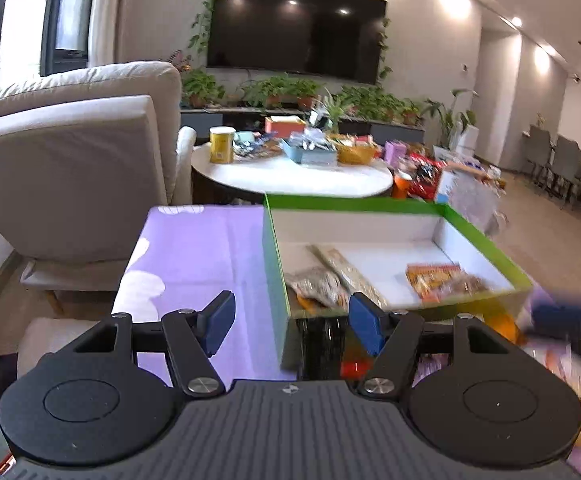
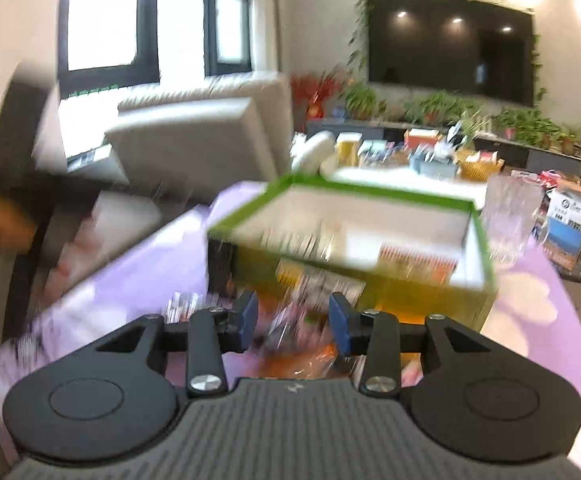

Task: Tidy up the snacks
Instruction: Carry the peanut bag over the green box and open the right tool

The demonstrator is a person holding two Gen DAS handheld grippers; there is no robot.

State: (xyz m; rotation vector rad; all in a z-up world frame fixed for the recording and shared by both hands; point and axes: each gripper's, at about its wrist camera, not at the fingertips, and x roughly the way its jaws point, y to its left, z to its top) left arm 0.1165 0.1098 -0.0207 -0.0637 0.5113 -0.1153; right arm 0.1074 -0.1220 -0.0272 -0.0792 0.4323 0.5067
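Note:
A green box [image 1: 486,240] with a white inside sits on a purple cloth [image 1: 194,256]. Several snack packets [image 1: 438,278] lie in it. My left gripper [image 1: 292,322] is open and empty, held above the cloth by the box's near left corner. In the blurred right wrist view the same box [image 2: 484,240] is ahead, and loose snack packets [image 2: 294,332] lie on the cloth in front of it. My right gripper [image 2: 293,320] is open with its blue pads [image 2: 340,322] either side of those packets; whether they touch is hidden by blur.
A beige sofa [image 1: 70,152] stands at the left. A round white table [image 1: 290,176] behind the box holds a yellow can [image 1: 221,145], baskets and more snacks. A clear glass [image 2: 510,220] stands right of the box. Blurred packets [image 1: 558,344] lie at the right.

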